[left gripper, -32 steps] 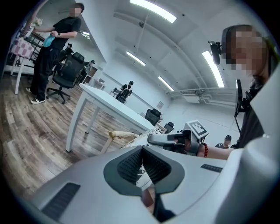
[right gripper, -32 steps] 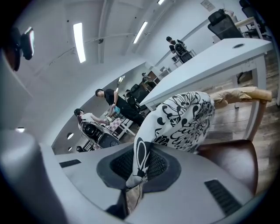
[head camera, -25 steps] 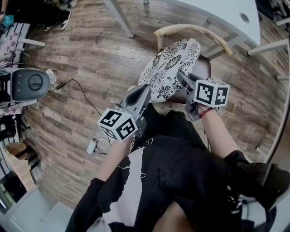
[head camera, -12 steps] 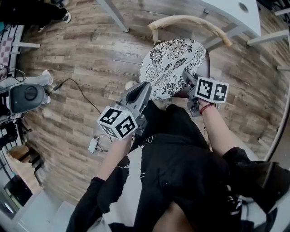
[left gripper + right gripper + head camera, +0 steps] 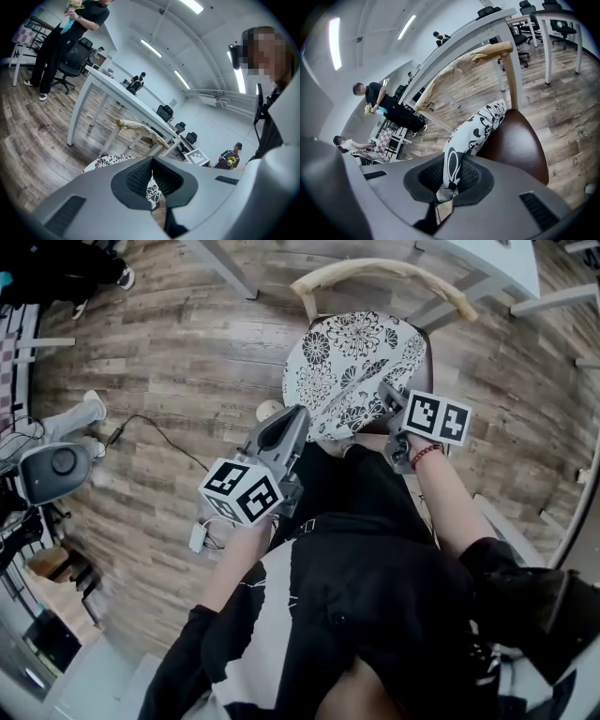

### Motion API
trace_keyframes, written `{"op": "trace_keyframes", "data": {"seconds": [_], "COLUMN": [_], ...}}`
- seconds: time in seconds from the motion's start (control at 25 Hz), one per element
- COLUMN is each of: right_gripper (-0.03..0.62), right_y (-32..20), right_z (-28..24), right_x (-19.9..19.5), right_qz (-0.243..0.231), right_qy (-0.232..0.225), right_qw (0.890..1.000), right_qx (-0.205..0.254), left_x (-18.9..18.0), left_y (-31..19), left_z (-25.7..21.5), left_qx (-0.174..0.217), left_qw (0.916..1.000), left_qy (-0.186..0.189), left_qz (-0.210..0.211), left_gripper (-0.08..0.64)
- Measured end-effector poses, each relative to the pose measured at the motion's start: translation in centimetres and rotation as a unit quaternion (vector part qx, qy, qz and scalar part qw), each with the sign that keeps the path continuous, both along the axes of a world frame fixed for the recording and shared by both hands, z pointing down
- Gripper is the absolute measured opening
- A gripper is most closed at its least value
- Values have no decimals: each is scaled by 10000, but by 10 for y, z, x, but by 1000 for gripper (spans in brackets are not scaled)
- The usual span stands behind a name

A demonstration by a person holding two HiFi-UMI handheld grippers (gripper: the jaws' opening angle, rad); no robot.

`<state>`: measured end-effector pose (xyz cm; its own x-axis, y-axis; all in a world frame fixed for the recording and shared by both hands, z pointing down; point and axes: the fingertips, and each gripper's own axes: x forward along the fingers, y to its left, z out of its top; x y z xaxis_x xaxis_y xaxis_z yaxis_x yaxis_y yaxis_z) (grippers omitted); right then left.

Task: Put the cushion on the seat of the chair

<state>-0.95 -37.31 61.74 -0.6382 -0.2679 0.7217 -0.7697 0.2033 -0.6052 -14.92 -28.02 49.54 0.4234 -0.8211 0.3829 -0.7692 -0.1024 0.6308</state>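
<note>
The black-and-white flowered cushion (image 5: 352, 357) lies spread over the chair, covering most of the brown seat (image 5: 427, 345) below the curved wooden backrest (image 5: 384, 273). My right gripper (image 5: 382, 392) is shut on the cushion's near right edge. In the right gripper view the fabric (image 5: 480, 126) is pinched between the pads (image 5: 471, 176), with the seat (image 5: 513, 145) just beneath. My left gripper (image 5: 300, 412) is shut at the cushion's near left edge. In the left gripper view patterned cloth (image 5: 105, 162) shows beside and behind the closed jaw tips (image 5: 151, 161).
A white table (image 5: 487, 259) stands just behind the chair, its legs beside the backrest. On the wood floor to the left are a grey device (image 5: 52, 470), a cable (image 5: 159, 427) and a white adapter (image 5: 197, 538). A person (image 5: 70, 33) stands farther off among office chairs.
Both grippers have come down with the cushion, the right one more. The cushion was tilted above the seat and now lies flatter over it.
</note>
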Motion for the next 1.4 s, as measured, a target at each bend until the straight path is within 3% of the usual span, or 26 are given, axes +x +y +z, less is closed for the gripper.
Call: {"op": "trace_keyframes", "data": {"seconds": [0.56, 1.4], "right_gripper": [32, 32], "right_y": [-2, -2], "right_z": [45, 83], "right_x": [30, 37], "right_qz": [417, 920], "right_qy": [328, 639], "right_qw": [9979, 9913], "right_qx": [-359, -693], "left_x": [9, -12], "left_y": [-10, -30], "left_z": [14, 28], "left_qx": [-278, -460], "left_qw": [9989, 9958], "left_qy": [-157, -183], "left_qz": [337, 765], "left_gripper": [15, 15]}}
